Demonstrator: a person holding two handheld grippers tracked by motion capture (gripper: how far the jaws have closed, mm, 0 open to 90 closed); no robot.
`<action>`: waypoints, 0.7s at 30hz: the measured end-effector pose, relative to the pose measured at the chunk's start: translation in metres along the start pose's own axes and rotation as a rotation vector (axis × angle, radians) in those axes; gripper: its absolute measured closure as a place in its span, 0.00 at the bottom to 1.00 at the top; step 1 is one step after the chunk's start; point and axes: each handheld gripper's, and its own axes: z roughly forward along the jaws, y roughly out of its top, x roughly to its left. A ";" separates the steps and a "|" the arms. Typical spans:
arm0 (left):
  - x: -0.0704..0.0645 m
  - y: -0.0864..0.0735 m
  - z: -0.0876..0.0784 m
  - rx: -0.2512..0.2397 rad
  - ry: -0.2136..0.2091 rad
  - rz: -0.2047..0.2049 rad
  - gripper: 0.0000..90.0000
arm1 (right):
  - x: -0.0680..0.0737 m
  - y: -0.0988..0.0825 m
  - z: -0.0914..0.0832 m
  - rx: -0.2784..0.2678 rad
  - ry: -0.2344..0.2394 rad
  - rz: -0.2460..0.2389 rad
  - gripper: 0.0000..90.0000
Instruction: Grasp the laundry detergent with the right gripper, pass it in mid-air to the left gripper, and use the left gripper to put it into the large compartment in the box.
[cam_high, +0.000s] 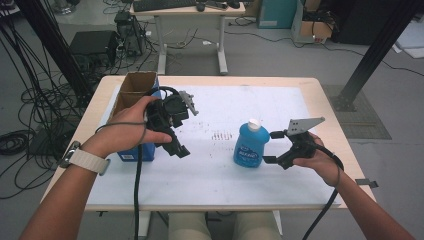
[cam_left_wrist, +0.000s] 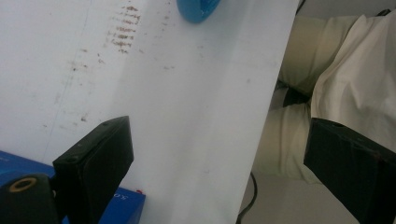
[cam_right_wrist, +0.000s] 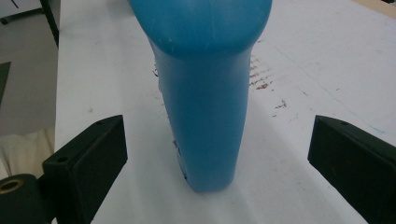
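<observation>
A blue bottle (cam_high: 250, 145) with a white cap stands upright on the white sheet (cam_high: 215, 175), right of the middle. My right gripper (cam_high: 271, 147) is open just to its right, jaws pointing at it. In the right gripper view the bottle (cam_right_wrist: 205, 93) stands between the wide-open jaws of that gripper (cam_right_wrist: 217, 133), touching neither. My left gripper (cam_high: 178, 146) is held in the left hand beside the blue box (cam_high: 131, 152), tilted down toward the sheet. In the left gripper view its jaws (cam_left_wrist: 219, 144) are open with nothing between them, and the bottle's base (cam_left_wrist: 198, 9) shows far off.
An open cardboard box (cam_high: 134, 87) stands at the table's left side, behind the blue box (cam_left_wrist: 127, 207). Brown smudges (cam_high: 222, 135) mark the sheet's middle. The person's legs (cam_left_wrist: 299, 135) lie below the table's front edge. A desk and cables fill the floor behind.
</observation>
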 end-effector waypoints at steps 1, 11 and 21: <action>0.000 0.000 0.000 0.001 0.001 0.000 0.09 | 0.000 0.000 0.000 -0.001 0.000 0.000 0.05; 0.000 0.000 0.000 -0.002 0.002 0.000 0.09 | 0.000 0.000 0.001 0.000 0.003 0.001 0.05; 0.000 -0.001 0.000 -0.003 0.002 -0.005 0.10 | 0.000 0.000 0.001 -0.001 0.006 0.001 0.06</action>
